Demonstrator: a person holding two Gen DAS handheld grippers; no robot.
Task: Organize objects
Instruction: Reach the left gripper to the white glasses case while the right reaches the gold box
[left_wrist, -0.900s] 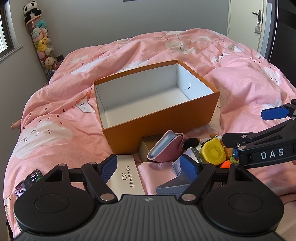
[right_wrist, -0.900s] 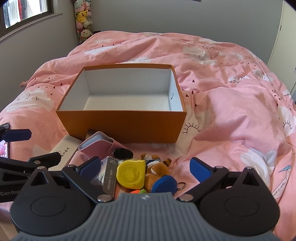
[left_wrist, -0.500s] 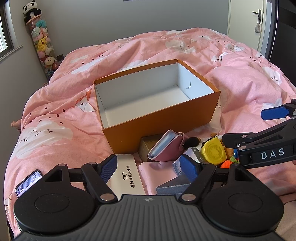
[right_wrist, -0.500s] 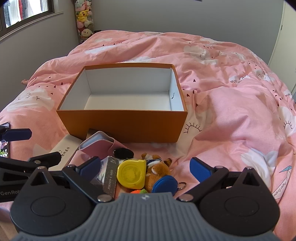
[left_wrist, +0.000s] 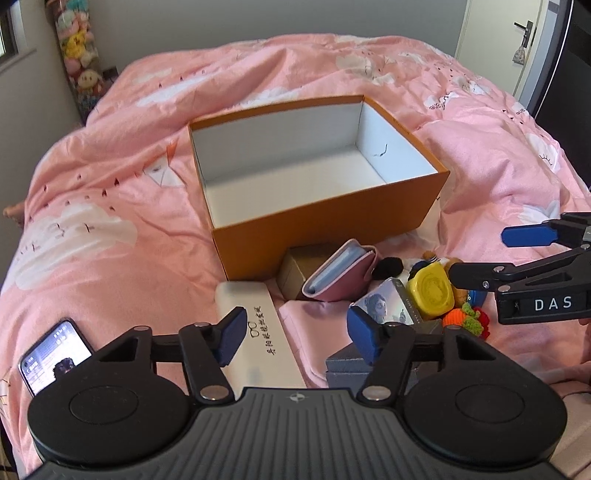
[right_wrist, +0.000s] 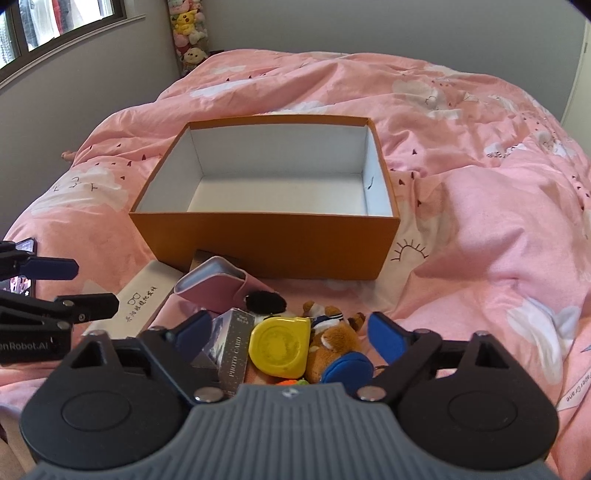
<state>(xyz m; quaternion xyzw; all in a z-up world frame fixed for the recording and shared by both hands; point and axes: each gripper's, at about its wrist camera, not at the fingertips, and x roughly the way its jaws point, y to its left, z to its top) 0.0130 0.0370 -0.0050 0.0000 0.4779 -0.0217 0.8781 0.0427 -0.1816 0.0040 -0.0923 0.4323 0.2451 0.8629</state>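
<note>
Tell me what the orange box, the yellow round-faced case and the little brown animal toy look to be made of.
Orange box: likely matte cardboard, with thin straight walls and a white paper-like lining. Yellow case: probably hard moulded plastic, smooth with a slight sheen and a raised ring on its face. Brown toy: plush fabric, fuzzy and soft-edged.

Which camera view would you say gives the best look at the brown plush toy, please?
The right wrist view: the brown plush toy lies in the open beside the yellow tape measure. In the left wrist view only scraps of it show behind the tape measure and the right gripper.
</note>
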